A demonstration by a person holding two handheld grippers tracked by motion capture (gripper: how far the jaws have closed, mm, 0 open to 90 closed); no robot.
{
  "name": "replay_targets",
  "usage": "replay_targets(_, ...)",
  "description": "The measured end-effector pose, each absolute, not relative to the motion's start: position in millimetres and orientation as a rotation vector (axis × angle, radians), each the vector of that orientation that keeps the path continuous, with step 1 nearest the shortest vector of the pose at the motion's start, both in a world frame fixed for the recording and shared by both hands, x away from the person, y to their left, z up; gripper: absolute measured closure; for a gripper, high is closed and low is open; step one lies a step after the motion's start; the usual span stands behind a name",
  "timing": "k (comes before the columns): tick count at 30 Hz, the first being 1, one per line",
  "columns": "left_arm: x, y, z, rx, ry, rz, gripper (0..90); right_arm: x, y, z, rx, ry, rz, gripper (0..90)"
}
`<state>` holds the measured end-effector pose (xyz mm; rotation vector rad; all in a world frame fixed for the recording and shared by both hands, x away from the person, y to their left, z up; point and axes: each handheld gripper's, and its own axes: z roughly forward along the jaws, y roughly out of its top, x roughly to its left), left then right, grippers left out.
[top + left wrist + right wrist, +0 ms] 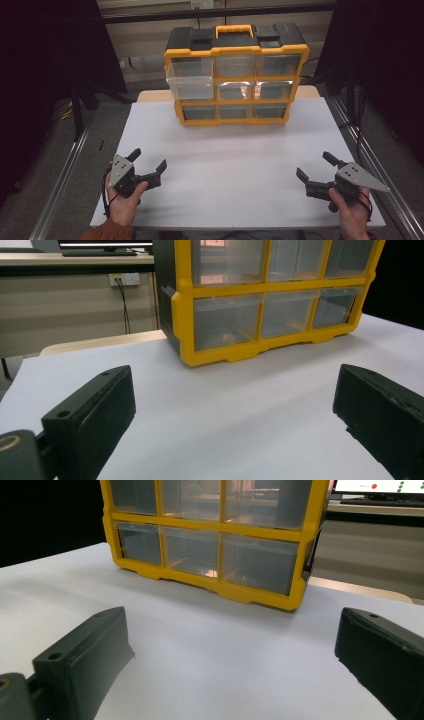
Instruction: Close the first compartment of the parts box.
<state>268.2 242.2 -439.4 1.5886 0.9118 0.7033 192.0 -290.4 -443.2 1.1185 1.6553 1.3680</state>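
The yellow-and-black organiser [236,75] stands upright at the upper centre of the high view, at the far edge of the white table [235,170]. It has a yellow handle [234,30] on top and three rows of clear drawers. The upper-left drawer [190,79] projects forward of the frame; the others sit flush.

The left gripper [149,159] rests at the lower left of the high view, held by the left hand [122,200]. Its jaws stand wide apart with nothing between them. The right gripper [315,167] rests at the lower right, held by the right hand [352,215], jaws likewise wide apart and empty. Both grippers are well apart from the organiser.
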Motion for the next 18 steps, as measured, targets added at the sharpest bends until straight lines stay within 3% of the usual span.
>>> replay_targets(9, 264, 242, -430, 1.562, 0.9, 0.683, 7.6, 192, -291, -443, 1.122, 1.655, 1.369, 0.9)
replay_targets(18, 255, 234, -420, 1.573, 0.862, 0.645, 3.0, 192, -290, -443, 1.111, 1.669, 1.376, 0.7)
